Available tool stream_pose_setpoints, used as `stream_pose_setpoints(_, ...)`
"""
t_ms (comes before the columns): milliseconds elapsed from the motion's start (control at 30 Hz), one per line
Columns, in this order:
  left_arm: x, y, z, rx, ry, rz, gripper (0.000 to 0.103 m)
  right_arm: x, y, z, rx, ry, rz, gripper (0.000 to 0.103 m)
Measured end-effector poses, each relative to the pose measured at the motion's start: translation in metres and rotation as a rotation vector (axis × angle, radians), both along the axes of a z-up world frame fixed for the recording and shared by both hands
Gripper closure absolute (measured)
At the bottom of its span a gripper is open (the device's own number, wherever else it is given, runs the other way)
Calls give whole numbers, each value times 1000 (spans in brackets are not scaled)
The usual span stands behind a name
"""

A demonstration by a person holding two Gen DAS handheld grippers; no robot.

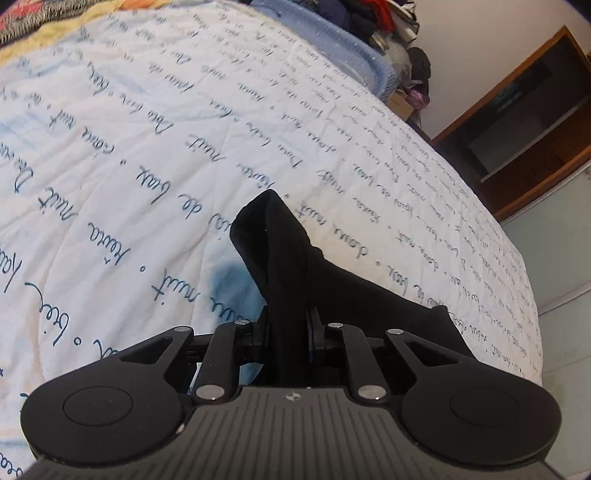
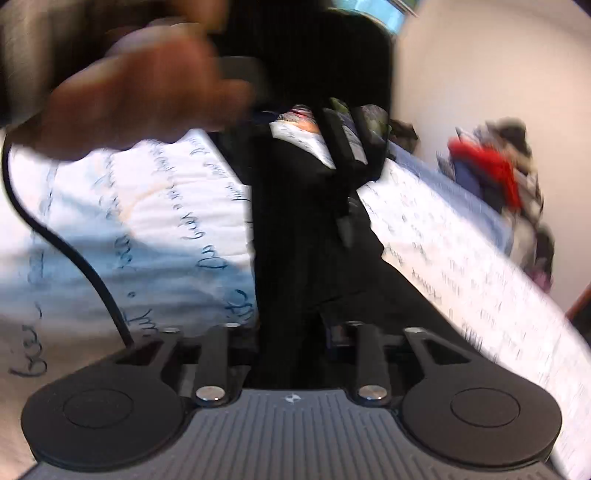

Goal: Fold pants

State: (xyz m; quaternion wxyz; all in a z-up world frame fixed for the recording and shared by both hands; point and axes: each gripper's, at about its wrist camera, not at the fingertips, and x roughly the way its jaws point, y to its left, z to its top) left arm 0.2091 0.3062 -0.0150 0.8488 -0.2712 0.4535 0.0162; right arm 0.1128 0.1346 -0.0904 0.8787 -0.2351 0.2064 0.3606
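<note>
Black pants [image 1: 269, 236] rise in a bunched fold off a white quilt [image 1: 147, 147] printed with blue handwriting. In the left wrist view my left gripper [image 1: 288, 325] is shut on this fold, and the cloth trails off to the right behind it. The right wrist view is blurred. There the pants [image 2: 295, 240] hang as a dark strip down the middle and run in between the fingers of my right gripper [image 2: 291, 332], which is shut on the cloth, its fingertips covered. A person's hand [image 2: 140, 92] holds the other gripper's dark body above.
The quilt [image 2: 129, 221] covers a bed whose right edge [image 1: 517, 277] drops to a pale floor. A pile of clothes [image 1: 369, 22] lies at the far end, with a red item [image 2: 495, 166] among it. A wooden shelf unit [image 1: 535, 110] stands against the wall. A black cable [image 2: 74, 251] crosses the quilt.
</note>
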Motion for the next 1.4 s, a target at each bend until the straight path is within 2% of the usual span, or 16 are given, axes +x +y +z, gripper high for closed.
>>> stream_pose_setpoints(167, -11, -46, 45, 24, -109, -62, 88, 0, -44, 25, 200, 74, -79, 81)
stream_pose_setpoints(300, -11, -113, 76, 43, -169, -194, 88, -10, -95, 42, 423, 152, -165, 81)
stream_pose_setpoints(400, -9, -178, 80, 81, -174, -319, 88, -23, -142, 45, 583, 190, -244, 81)
stream_pose_setpoints(500, -5, -243, 59, 108, -141, -439, 88, -35, -195, 41, 741, 267, -339, 80)
stream_pose_setpoints(600, -1, -304, 21, 153, -77, -541, 88, -44, -245, 20, 884, 351, -451, 80)
stream_pose_setpoints(733, 8, -352, -29, 206, 24, -581, 88, -46, -293, -21, 1038, 539, -590, 79)
stream_pose_setpoints(800, 2, -369, -32, 243, 10, -611, 88, -54, -307, -29, 1047, 536, -640, 79)
stream_pose_setpoints(1000, 3, -414, -27, 340, 17, -683, 87, -68, -332, -33, 1114, 524, -678, 79)
stream_pose_setpoints(1033, 8, -419, -29, 347, 34, -693, 77, -70, -337, -35, 1119, 526, -694, 79)
stream_pose_setpoints(1067, 12, -425, -34, 339, 64, -717, 74, -73, -340, -36, 1116, 531, -718, 79)
stream_pose_setpoints(1100, 15, -427, -39, 320, 86, -715, 64, -81, -341, -37, 1113, 544, -739, 75)
stream_pose_setpoints(1133, 15, -427, -40, 275, 86, -700, 43, -82, -346, -40, 1115, 569, -754, 74)
stream_pose_setpoints(1167, 14, -425, -40, 210, 75, -701, 30, -87, -354, -42, 1130, 594, -755, 74)
stream_pose_setpoints(1200, 13, -425, -39, 140, 61, -718, 7, -95, -365, -44, 1154, 606, -747, 74)
stream_pose_setpoints(1333, 9, -404, -28, -97, 39, -699, 6, -126, -396, -38, 1154, 560, -763, 74)
stream_pose_setpoints(1400, 2, -379, -18, -162, -24, -656, 4, -142, -410, -35, 1150, 518, -791, 74)
